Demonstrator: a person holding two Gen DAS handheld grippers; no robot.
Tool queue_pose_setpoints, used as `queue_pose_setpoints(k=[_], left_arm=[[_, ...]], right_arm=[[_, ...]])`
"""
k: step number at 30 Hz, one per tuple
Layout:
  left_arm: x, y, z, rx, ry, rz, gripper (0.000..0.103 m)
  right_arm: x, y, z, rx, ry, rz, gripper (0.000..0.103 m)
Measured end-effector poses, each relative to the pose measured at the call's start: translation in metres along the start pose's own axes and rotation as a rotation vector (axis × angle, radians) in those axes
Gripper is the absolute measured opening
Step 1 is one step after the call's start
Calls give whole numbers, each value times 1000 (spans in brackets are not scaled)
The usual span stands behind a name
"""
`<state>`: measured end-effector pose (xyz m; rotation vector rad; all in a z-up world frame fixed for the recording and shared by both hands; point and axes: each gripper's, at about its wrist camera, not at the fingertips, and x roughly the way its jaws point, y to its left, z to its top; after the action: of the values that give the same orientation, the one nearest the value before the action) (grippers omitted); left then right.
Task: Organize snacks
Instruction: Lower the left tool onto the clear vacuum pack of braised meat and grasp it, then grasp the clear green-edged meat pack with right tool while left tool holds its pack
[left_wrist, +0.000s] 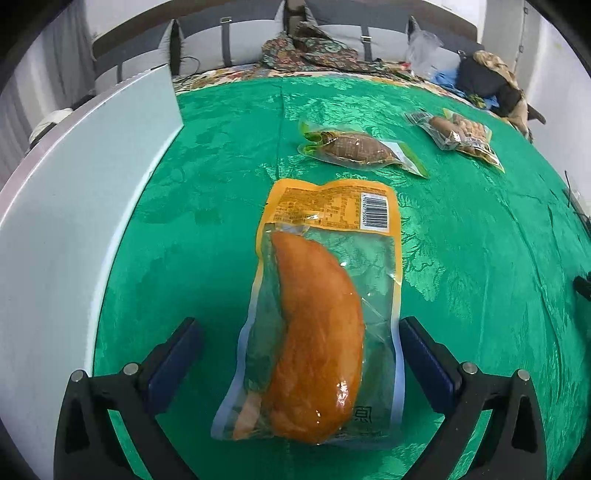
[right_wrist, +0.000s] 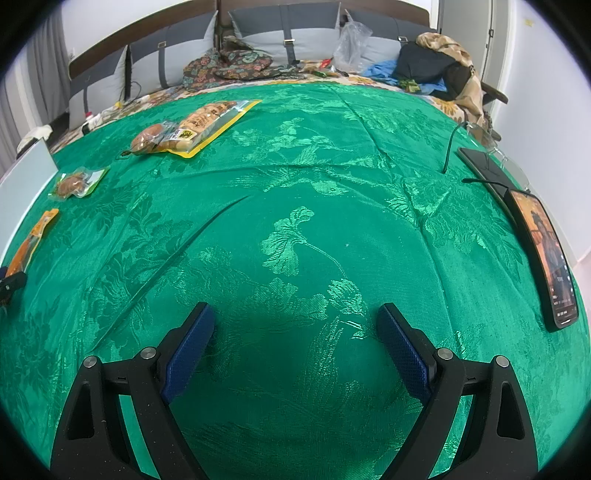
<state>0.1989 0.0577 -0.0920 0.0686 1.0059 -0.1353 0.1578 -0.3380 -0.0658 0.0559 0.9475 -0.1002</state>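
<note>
Green brocade cloth (right_wrist: 295, 192) covers the bed, with grey cushions (right_wrist: 280, 37) and heaped clothes along the headboard behind. Between the wide-spread fingers of the left claw (left_wrist: 301, 354) lies the orange snack pouch (left_wrist: 321, 314), flat on the cloth, its barcode end pointing away from the claw; the blue pads (left_wrist: 424, 354) stand clear of both long edges and press on nothing. Just beyond the pouch sits a small brown snack packet (left_wrist: 360, 149), and farther off to the claw's right a clear bag of rolls (left_wrist: 460, 134). A white board (left_wrist: 74, 221) lies along the claw's left side. The right claw (right_wrist: 295, 347) hangs equally wide over bare cloth, holding nothing, well apart from every snack; a lit phone (right_wrist: 546, 254) and a dark tablet (right_wrist: 487, 170) with a cable lie at the bed's edge to its right.

Judged from this, the risks are plain. The pouch is slick, flat film, so a closing claw could skid over it or pinch only the loose plastic border, letting the heavy filling swing and drop. Soft bedding gives under pressure, so fingers pushed down could snag the cloth and drag neighbouring packets out of place.
</note>
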Motion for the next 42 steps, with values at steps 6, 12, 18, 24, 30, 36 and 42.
queue_pose_setpoints(k=[6, 12, 18, 24, 30, 36, 42], left_arm=[[0, 1, -3, 4, -34, -3, 103], [0, 6, -4, 38, -35, -33, 103], [1, 5, -4, 26, -43, -26, 103], [1, 5, -4, 25, -43, -26, 103], [1, 5, -5, 25, -44, -27, 103], [1, 5, -5, 26, -44, -28, 103], [1, 5, -6, 24, -45, -30, 103]], right_arm=[[0, 0, 0, 0, 0, 0, 92], [0, 0, 0, 0, 0, 1, 92], [0, 0, 0, 0, 1, 1, 93], [1, 6, 2, -16, 15, 1, 93], [-11, 112, 51, -294, -44, 217, 91], [18, 244, 117, -620, -37, 375, 91], [96, 323, 144, -756, 142, 332, 89]])
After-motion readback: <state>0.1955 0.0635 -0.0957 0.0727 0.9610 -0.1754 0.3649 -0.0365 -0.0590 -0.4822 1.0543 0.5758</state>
